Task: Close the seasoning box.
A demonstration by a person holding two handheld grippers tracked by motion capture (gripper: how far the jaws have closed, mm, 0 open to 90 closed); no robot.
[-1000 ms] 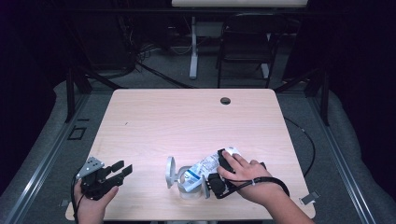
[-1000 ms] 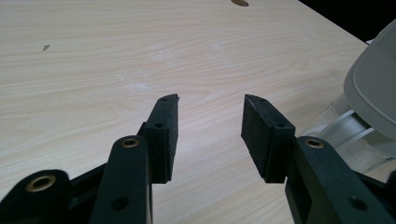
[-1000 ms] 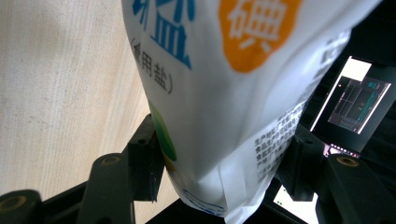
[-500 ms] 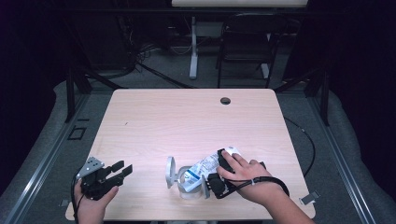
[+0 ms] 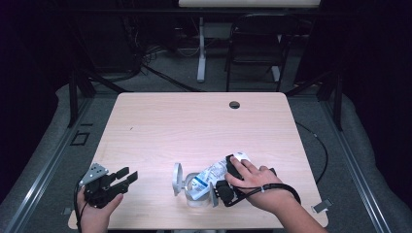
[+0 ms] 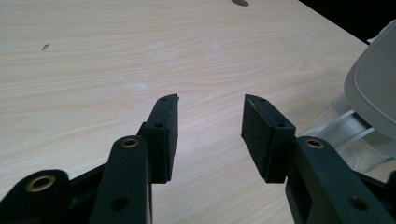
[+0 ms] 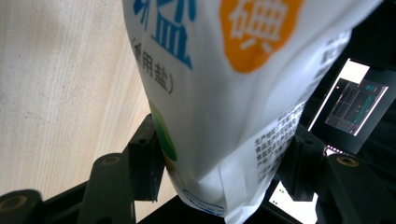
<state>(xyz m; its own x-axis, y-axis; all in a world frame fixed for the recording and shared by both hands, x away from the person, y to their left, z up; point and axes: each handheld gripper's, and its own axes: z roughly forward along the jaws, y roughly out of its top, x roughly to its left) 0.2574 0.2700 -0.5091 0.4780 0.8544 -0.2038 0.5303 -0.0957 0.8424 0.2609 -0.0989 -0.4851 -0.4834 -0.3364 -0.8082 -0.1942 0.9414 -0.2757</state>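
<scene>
Nothing has really moved since a second ago, both hands sit right where they were and the bag hasn't shifted on the table.

Right gripper (image 5: 224, 188) is down near the front edge of the wooden table (image 5: 194, 126), with the person's right hand (image 5: 255, 182) wrapped over the top of it. Its jaws are closed in on a white salt bag (image 5: 214, 174), and the right gripper view makes that pretty clear: the salt bag (image 7: 233, 93) fills the space between the two black jaws, blue and orange print on it, with the bottom seam poking out near the camera. Both pads press into the sides of the bag, so it's a proper pinch.

Bag itself lies tilted over a clear plastic container (image 5: 197, 191), which sits just left of the right gripper. The container's grey lid (image 5: 178, 178) stands flipped up on its left side. From the high view I can't tell if the bag's end is actually inside the container or just resting on its rim.

Left gripper (image 5: 125, 177) is well apart from all that, at the front left corner, held low by the left hand (image 5: 97, 206). Its jaws are spread wide with nothing between them, just bare tabletop, and the left gripper view shows the grey lid (image 6: 373, 79) and clear container (image 6: 350, 135) off at the right edge.
</scene>
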